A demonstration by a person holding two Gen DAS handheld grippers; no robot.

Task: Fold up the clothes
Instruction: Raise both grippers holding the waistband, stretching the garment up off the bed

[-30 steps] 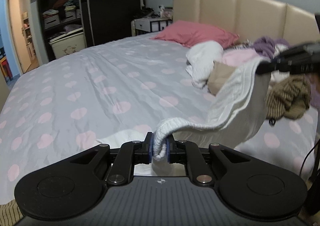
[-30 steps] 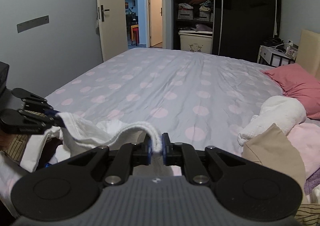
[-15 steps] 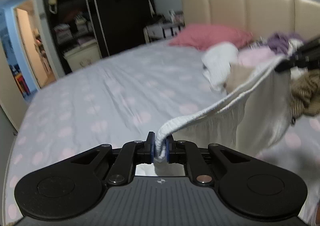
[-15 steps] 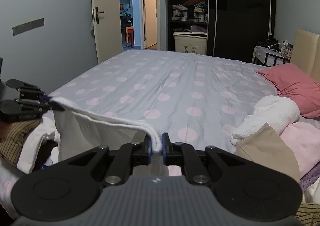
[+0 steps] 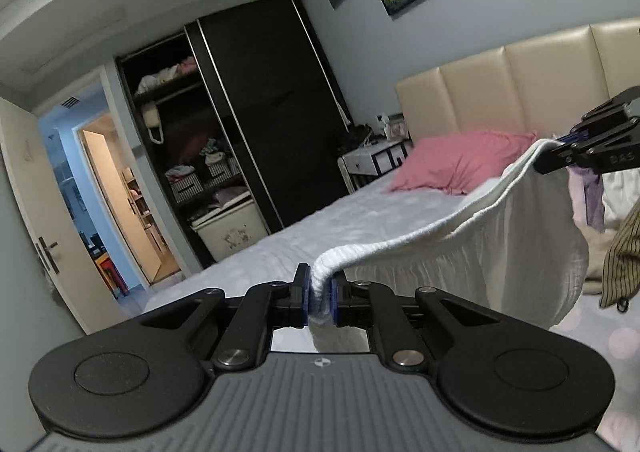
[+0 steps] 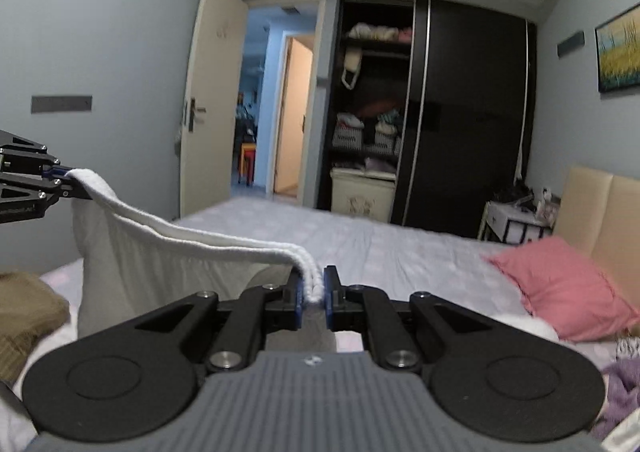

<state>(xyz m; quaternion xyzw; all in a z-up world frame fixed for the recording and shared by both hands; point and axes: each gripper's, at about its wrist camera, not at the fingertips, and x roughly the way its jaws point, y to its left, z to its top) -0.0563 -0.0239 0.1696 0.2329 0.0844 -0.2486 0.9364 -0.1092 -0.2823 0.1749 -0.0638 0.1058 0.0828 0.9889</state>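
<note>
Garment (image 5: 500, 252): white, ribbed band, hanging in air above bed (image 5: 320, 224), stretched between both tools. Left hand-held gripper (image 5: 320, 300) pinching one end of band; right hand-held gripper (image 6: 311, 298) pinching other end. Body of cloth drooping below band, bottom hem out of view. Clothes pile (image 5: 618, 248) at bed's headboard-side edge, near hanging cloth.

Risks, judged: thick band slipping from narrow pinch if pulled taut; hem snagging pile when lowered; uneven heights giving skewed lay, crooked fold.

Only faint raised letters, unreadable, on the right gripper (image 5: 560, 148).
</note>
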